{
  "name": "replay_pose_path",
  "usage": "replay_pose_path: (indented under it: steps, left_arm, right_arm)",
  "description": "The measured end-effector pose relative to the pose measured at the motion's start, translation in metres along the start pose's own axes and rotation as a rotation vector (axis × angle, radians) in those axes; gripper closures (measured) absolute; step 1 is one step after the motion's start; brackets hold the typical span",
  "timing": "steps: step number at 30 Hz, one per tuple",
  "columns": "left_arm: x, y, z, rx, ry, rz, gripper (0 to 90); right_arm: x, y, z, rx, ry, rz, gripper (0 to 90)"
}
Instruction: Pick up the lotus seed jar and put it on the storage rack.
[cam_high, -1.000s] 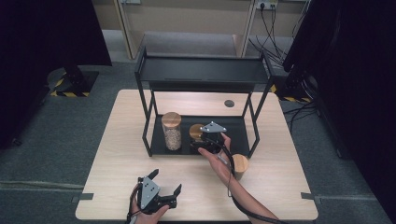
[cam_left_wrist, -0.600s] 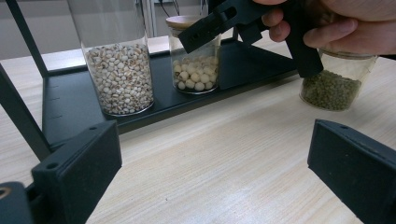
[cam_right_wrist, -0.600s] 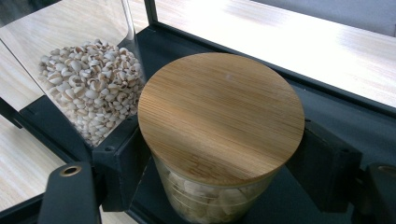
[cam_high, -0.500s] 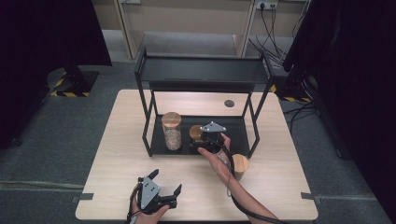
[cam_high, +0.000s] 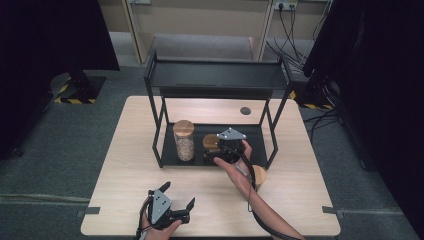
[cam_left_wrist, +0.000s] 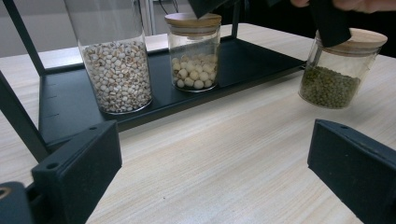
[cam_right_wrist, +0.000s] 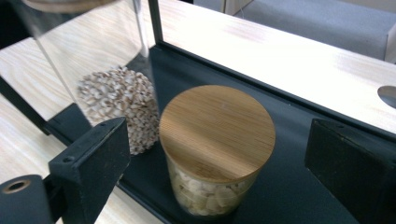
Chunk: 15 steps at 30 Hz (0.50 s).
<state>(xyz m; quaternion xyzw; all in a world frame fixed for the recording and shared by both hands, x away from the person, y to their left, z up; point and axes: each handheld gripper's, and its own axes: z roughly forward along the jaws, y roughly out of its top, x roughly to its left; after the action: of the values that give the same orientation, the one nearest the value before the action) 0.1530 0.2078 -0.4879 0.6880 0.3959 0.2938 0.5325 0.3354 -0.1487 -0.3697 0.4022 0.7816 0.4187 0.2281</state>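
Note:
A short glass jar of pale beans with a bamboo lid (cam_right_wrist: 217, 130) stands on the lower tray (cam_right_wrist: 289, 186) of a black rack. My right gripper (cam_right_wrist: 219, 158) hovers just above it. Its jaws have just been opening and stand wide on either side of the lid, clear of it. From above, the right gripper (cam_high: 214, 152) sits over that short jar (cam_high: 210, 142), beside a tall jar of grain (cam_high: 184, 140). My left gripper (cam_high: 177, 196) rests open near the table's front edge, with nothing between its jaws.
A jar of green beans (cam_high: 258, 175) stands on the table right of the rack, by the person's right forearm. The rack's upper shelf (cam_high: 215, 75) overhangs the tray. In the left gripper view stand the tall jar (cam_left_wrist: 116, 70), short jar (cam_left_wrist: 194, 56) and green-bean jar (cam_left_wrist: 336, 70).
The right gripper has lifted slightly off the short jar, which stays on the tray. The left gripper has kept still.

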Motion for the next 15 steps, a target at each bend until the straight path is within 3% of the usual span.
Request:
replay_pose_path:
  steps: [15]
  left_arm:
    - [0.0,0.0,0.0,0.001,0.004,0.002,2.4]
  right_arm:
    - [-0.016,-0.01,-0.029,-0.051,0.061,0.017,5.1]
